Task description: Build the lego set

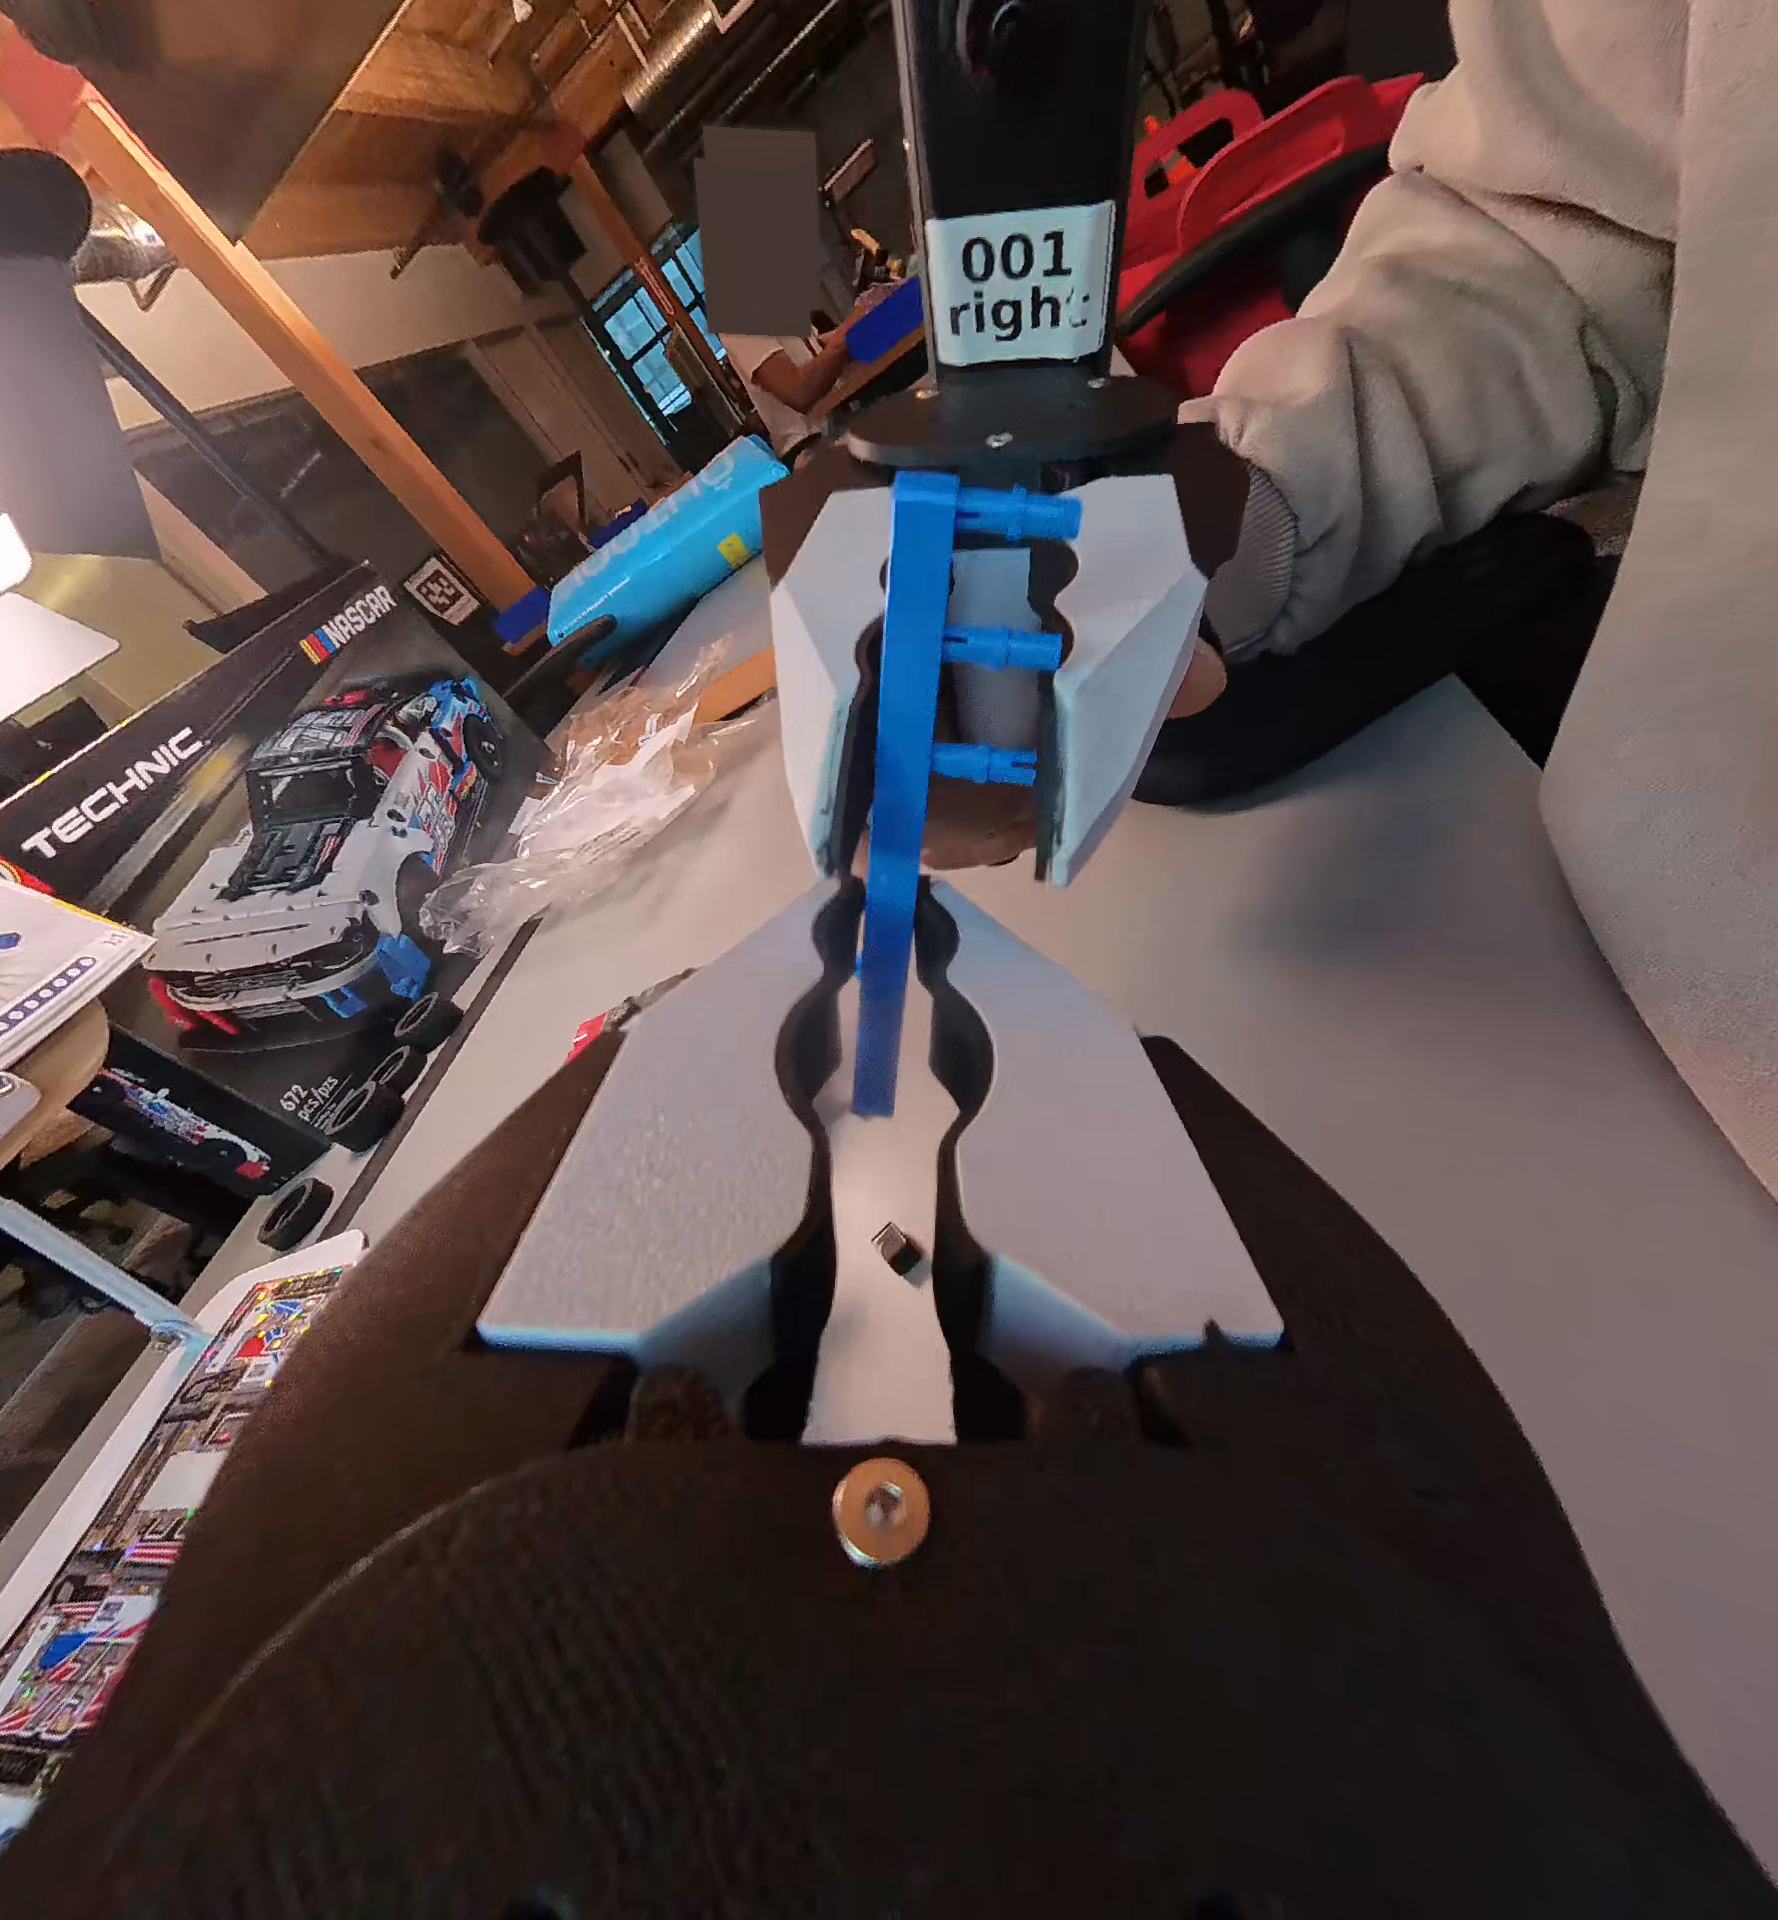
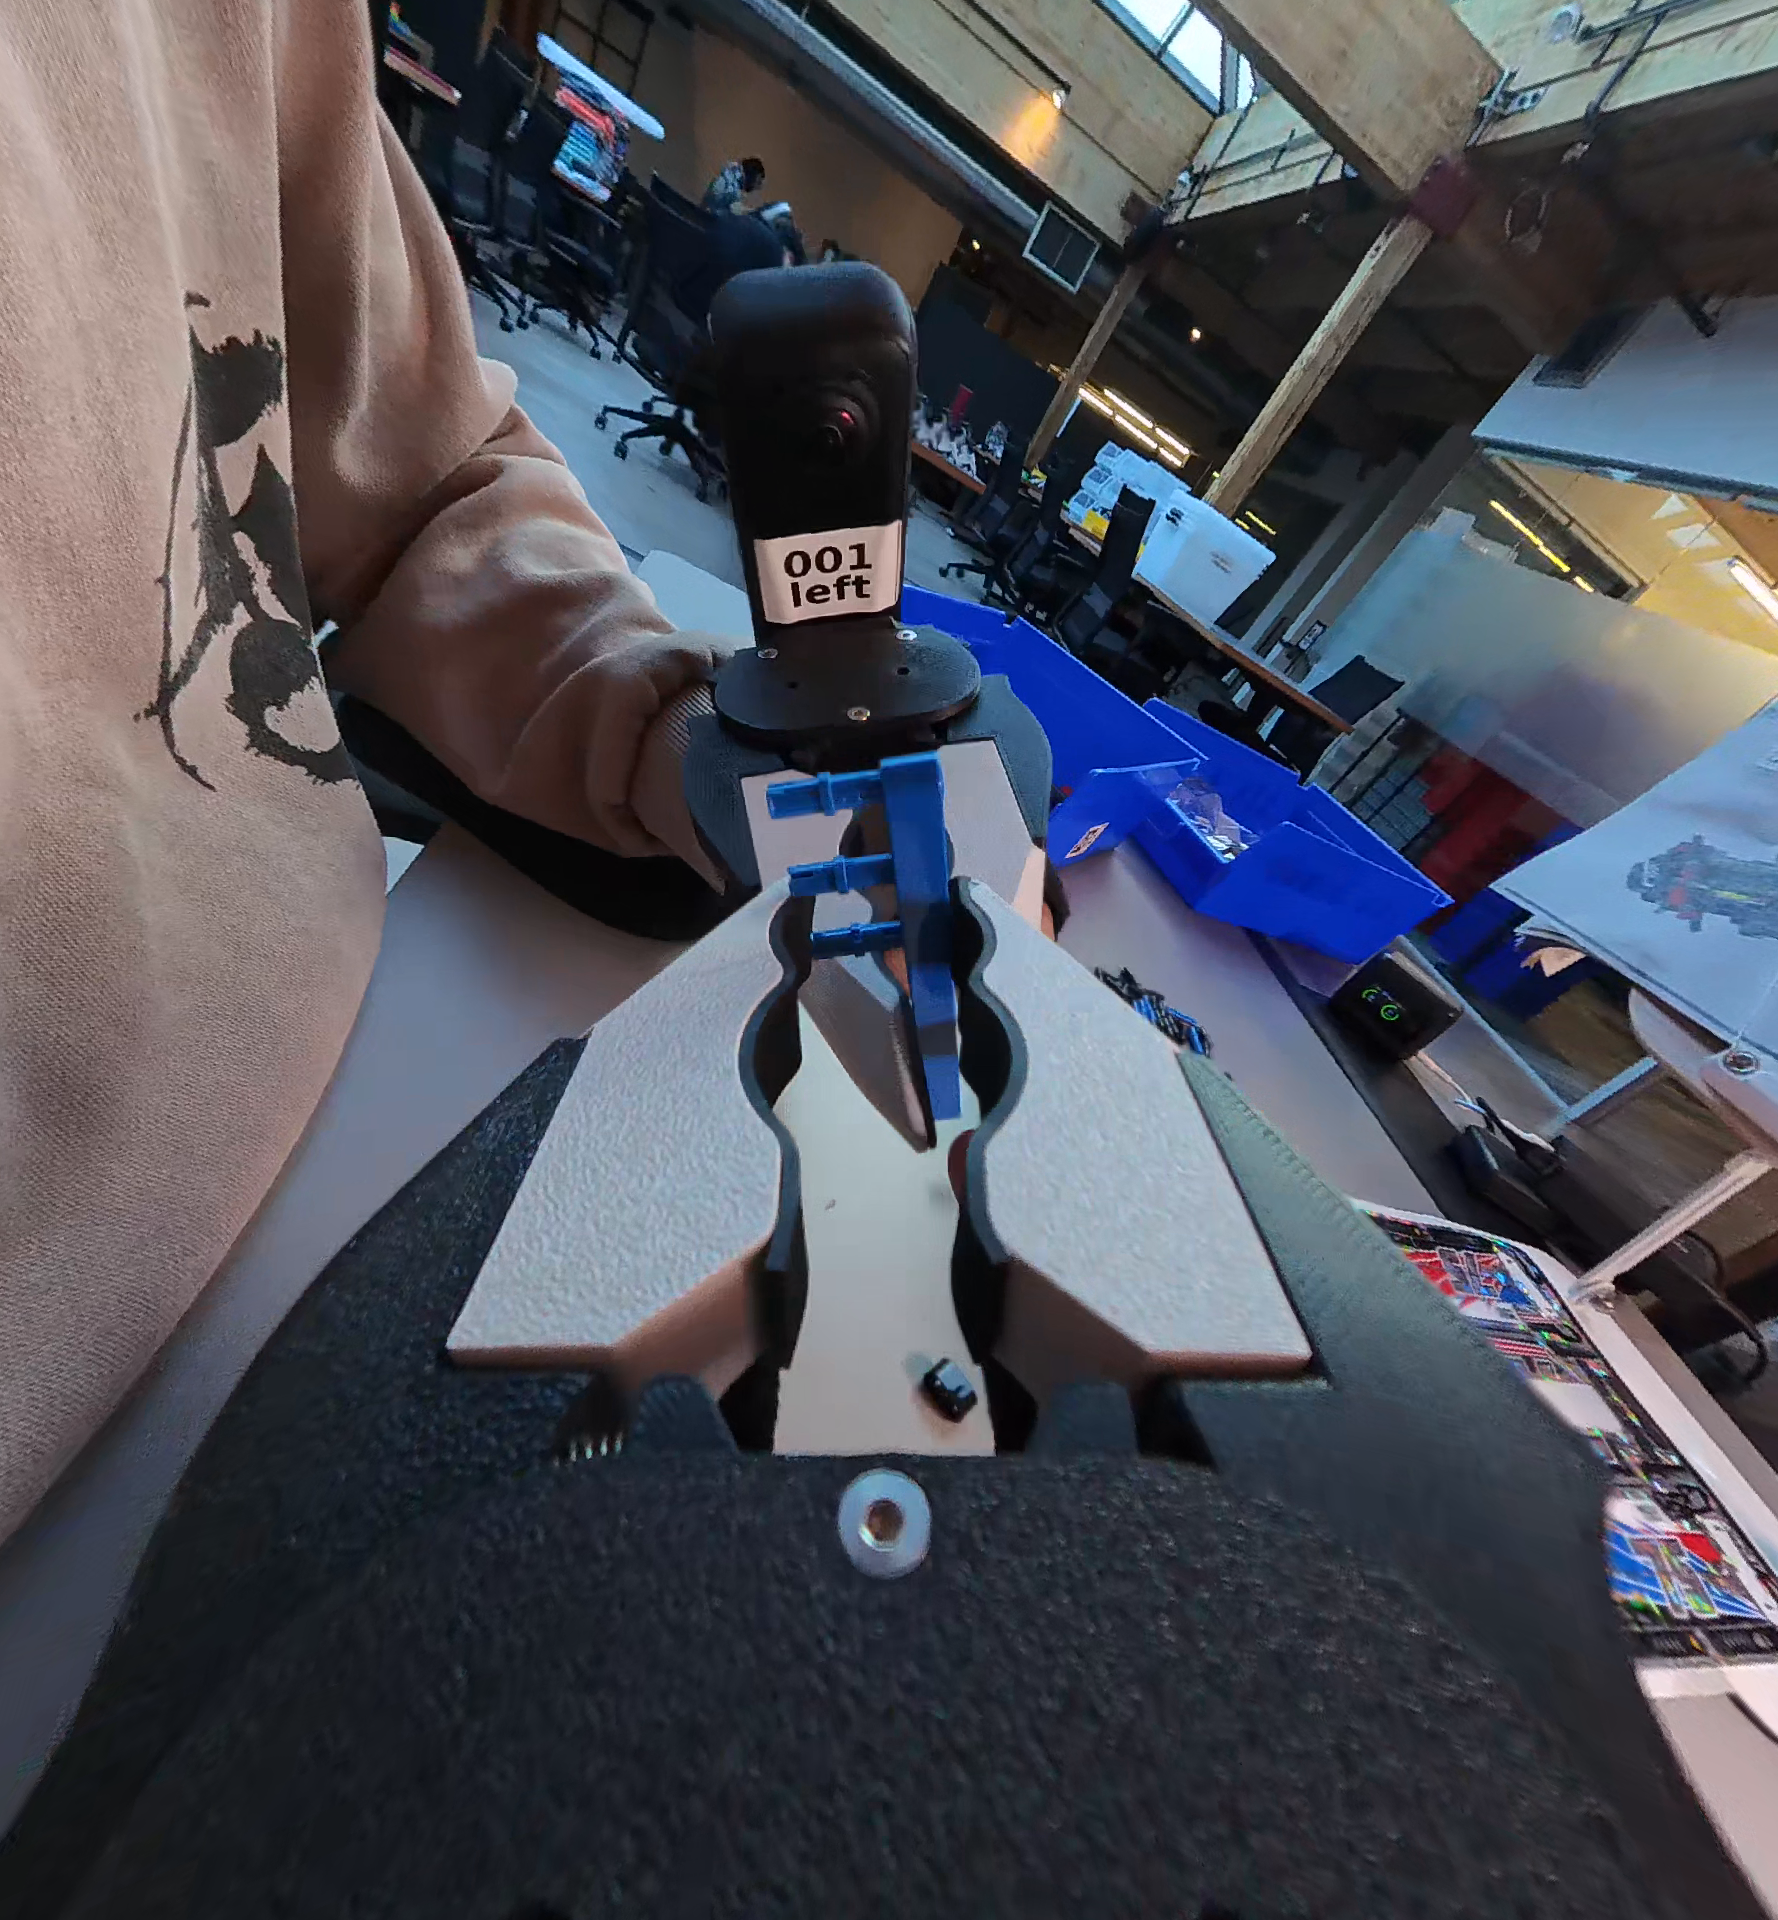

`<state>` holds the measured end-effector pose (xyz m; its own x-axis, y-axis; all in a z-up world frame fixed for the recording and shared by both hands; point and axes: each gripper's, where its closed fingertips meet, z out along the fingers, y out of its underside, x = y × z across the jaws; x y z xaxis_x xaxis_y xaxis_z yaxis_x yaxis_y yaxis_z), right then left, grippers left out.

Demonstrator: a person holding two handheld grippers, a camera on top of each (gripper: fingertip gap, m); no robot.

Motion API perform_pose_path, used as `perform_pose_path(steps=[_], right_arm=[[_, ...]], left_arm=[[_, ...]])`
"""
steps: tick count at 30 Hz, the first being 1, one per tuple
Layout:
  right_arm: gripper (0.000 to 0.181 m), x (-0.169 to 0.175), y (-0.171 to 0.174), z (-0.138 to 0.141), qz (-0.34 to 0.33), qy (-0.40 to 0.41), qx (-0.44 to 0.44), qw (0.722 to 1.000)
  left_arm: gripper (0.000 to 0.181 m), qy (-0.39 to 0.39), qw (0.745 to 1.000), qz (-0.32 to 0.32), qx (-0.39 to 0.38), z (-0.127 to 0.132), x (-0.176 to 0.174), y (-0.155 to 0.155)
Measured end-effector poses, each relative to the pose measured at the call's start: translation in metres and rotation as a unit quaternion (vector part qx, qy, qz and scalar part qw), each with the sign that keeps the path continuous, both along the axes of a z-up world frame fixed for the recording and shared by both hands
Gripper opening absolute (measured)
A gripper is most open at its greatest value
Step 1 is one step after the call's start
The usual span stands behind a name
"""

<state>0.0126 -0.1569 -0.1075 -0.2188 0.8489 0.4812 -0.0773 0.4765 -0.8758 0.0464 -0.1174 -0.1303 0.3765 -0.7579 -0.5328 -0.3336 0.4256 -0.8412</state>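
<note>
A long blue Lego beam point(image 1: 890, 790) with three blue pins point(image 1: 1010, 649) sticking out of one side is held up above the white counter point(image 1: 1332, 1039), between the two grippers, which face each other. The left gripper point(image 1: 880, 914) has its fingers pinching the beam's lower end. The right gripper point(image 2: 869, 904) has its fingers spread around the beam's pinned upper part. Left of the beam lies the Lego set box point(image 1: 272, 821), with clear plastic bags point(image 1: 594, 810) beside it.
</note>
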Motion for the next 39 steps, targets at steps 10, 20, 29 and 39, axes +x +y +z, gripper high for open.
perform_pose_path(steps=[10,20,29,39], right_arm=[[0.031,0.002,0.002,0.001,0.003,-0.008,-0.023,1.000],[0.025,0.001,-0.003,0.000,0.023,-0.016,-0.049,0.998],[0.023,-0.001,0.004,-0.001,0.009,-0.015,-0.052,0.999],[0.023,-0.003,0.004,0.002,0.017,-0.010,-0.086,0.996]], left_arm=[[0.006,0.003,1.000,-0.019,0.008,0.002,0.002,-0.003],[0.006,0.024,0.999,-0.012,0.022,-0.003,0.002,-0.004],[0.006,0.018,1.000,-0.009,-0.017,-0.006,0.001,0.000],[0.006,0.032,0.999,0.004,0.007,-0.004,-0.002,0.002]])
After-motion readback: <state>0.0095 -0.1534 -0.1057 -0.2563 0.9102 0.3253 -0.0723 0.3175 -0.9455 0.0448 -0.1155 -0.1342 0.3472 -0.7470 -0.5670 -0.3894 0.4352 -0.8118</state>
